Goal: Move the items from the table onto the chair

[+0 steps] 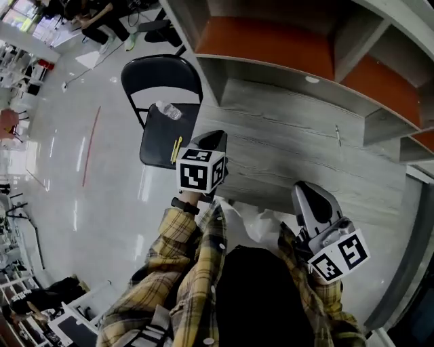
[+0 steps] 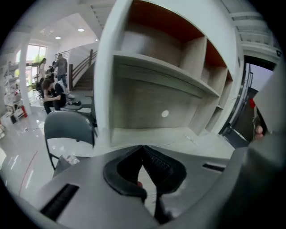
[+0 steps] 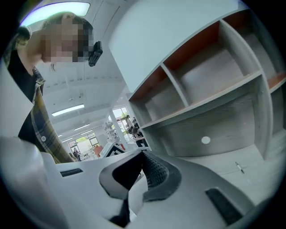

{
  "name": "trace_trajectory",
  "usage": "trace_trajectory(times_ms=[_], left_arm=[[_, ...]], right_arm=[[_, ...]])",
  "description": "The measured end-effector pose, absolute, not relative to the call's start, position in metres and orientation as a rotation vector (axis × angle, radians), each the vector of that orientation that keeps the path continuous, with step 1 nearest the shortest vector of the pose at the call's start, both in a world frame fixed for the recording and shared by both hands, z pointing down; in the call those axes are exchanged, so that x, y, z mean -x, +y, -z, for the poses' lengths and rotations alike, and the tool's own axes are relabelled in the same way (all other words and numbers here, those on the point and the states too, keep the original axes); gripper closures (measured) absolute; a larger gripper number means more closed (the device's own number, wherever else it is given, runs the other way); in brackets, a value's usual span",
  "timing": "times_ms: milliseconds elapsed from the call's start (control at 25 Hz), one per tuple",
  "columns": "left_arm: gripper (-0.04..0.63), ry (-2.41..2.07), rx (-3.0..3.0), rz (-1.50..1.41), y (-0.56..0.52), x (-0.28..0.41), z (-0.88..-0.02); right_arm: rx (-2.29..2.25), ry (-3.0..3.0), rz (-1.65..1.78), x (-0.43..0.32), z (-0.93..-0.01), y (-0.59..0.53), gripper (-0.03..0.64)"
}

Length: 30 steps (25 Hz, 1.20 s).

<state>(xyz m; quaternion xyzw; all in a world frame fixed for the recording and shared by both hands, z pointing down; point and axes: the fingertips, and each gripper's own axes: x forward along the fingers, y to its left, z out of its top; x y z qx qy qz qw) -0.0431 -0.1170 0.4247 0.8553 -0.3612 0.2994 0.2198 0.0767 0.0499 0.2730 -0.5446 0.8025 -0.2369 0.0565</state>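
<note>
A black folding chair (image 1: 160,78) stands left of the grey table (image 1: 285,146). On its seat lie a clear plastic bottle (image 1: 168,110) and a thin yellow pencil (image 1: 177,149). A small slim item (image 1: 337,135) lies on the table at the back right. My left gripper (image 1: 215,139) hovers over the table's left edge beside the chair seat, its jaws shut with nothing seen between them. In the left gripper view (image 2: 143,148) the tips meet, with the chair (image 2: 69,127) and bottle (image 2: 70,159) at the lower left. My right gripper (image 1: 306,191) is near the table's front edge, jaws together and empty (image 3: 143,154).
A shelf unit with orange-backed compartments (image 1: 271,41) rises behind the table. A shiny white floor with a red line (image 1: 90,146) spreads to the left. People sit at desks far back (image 1: 95,17). Racks (image 1: 20,68) stand along the left side.
</note>
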Motion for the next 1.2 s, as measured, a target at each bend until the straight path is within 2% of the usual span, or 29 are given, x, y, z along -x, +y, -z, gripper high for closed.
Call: trace_trajectory(times_ms=[240,560,680,840,1040,1200], left_arm=[[0.589,-0.637,-2.544,-0.922,-0.047,-0.128,-0.432],[0.588,-0.318,-2.524,-1.107,0.007,-0.271,-0.490],[0.579,-0.219,-2.559,-1.218,0.013,-0.304,-0.511],[0.487,-0.035,-2.633,-1.445,0.012,-0.327,-0.538],[0.437,0.363,-2.818,-1.713,0.018,-0.344,-0.563],[0.405,0.664,-2.918,-1.817,0.017,-0.357,-0.571]], right_arm=[[1.827,2.286,0.696,-0.166,-0.278,0.106,0.598],[2.003,2.029,0.794,-0.256,-0.307,0.166,0.598],[2.039,1.947,0.829,-0.274,-0.317,0.180,0.599],[2.064,1.874,0.869,-0.291,-0.332,0.191,0.599],[2.052,1.808,0.919,-0.302,-0.350,0.201,0.600],[2.045,1.778,0.938,-0.305,-0.358,0.205,0.599]])
